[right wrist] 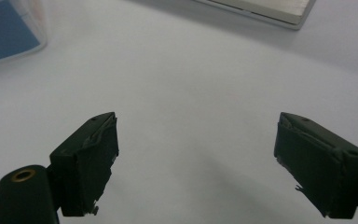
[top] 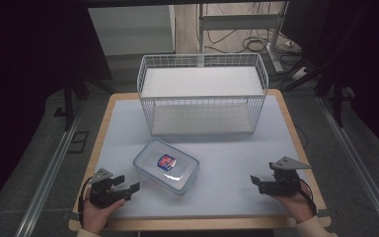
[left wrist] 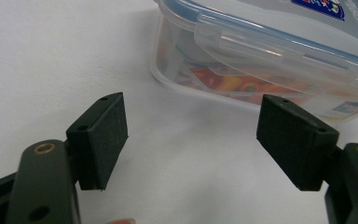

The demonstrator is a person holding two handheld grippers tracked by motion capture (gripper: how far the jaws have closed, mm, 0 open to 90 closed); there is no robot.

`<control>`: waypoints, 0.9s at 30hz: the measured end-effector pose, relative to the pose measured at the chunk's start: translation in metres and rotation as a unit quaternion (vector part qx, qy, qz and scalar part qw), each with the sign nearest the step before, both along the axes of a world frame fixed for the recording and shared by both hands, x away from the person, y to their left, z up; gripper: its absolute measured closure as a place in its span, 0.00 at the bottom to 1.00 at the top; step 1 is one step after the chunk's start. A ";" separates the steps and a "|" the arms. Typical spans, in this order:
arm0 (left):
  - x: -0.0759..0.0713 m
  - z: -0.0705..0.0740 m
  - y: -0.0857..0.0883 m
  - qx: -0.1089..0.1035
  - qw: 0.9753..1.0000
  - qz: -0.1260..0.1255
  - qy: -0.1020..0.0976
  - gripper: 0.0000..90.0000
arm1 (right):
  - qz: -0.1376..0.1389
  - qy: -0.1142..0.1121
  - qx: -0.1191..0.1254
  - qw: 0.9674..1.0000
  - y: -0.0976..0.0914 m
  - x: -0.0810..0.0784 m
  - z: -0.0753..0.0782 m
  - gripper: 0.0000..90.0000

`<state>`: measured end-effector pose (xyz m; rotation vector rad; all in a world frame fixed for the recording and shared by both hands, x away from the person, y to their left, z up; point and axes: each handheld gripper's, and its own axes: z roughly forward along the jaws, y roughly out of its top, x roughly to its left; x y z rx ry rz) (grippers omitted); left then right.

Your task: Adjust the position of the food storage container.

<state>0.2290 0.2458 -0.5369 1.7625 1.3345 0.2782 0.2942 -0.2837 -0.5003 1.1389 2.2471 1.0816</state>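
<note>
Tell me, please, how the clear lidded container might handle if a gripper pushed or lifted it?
The container looks rigid plastic, so it would probably slide rather than flex. Its smooth, glossy walls may slip between the jaws. It sits low and flat, so tipping seems unlikely.

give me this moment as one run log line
left gripper: open, empty, near container | right gripper: open, empty | lidded plastic container: closed, on table | wire basket: behind container

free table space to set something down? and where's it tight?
Free: the table between the box and the right gripper; also the left strip beside the basket. The basket's floor is bare too. Tight: the gap between the left gripper and the box, and between box and basket.
</note>
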 end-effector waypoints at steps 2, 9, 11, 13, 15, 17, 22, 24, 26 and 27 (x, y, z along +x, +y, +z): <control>0.001 0.000 0.000 0.003 1.000 -0.001 0.000 0.27 | -0.004 -0.004 0.005 1.000 -0.001 0.002 0.000 0.16; 0.001 0.001 0.002 -0.003 1.000 0.008 -0.003 0.27 | -0.001 0.005 0.026 1.000 -0.004 -0.002 0.001 0.17; 0.002 0.002 0.000 0.002 1.000 0.002 -0.009 0.27 | 0.002 0.021 0.058 0.998 -0.005 -0.006 0.002 0.18; -0.002 0.001 -0.001 0.009 1.000 -0.004 -0.010 0.27 | 0.004 0.006 0.060 0.998 -0.002 -0.010 0.010 0.19; -0.003 0.001 0.000 0.009 1.000 -0.004 -0.010 0.27 | 0.006 -0.002 0.053 0.999 -0.001 -0.011 0.011 0.19; -0.005 0.003 0.001 0.006 1.000 -0.002 -0.014 0.27 | 0.011 -0.005 0.050 0.999 0.000 -0.014 0.011 0.19; 0.000 0.003 -0.001 0.007 1.000 -0.005 -0.014 0.27 | 0.016 -0.009 0.036 0.999 0.003 -0.014 0.008 0.19; 0.000 0.002 -0.001 0.010 1.000 -0.007 -0.012 0.27 | 0.020 -0.009 0.034 0.999 0.004 -0.012 0.007 0.19; -0.001 0.003 0.000 0.008 1.000 -0.006 -0.013 0.27 | 0.026 -0.008 0.035 0.999 0.005 -0.011 0.005 0.19; -0.002 0.004 0.001 0.005 1.000 -0.004 -0.015 0.27 | 0.028 -0.008 0.034 0.999 0.005 -0.011 0.005 0.19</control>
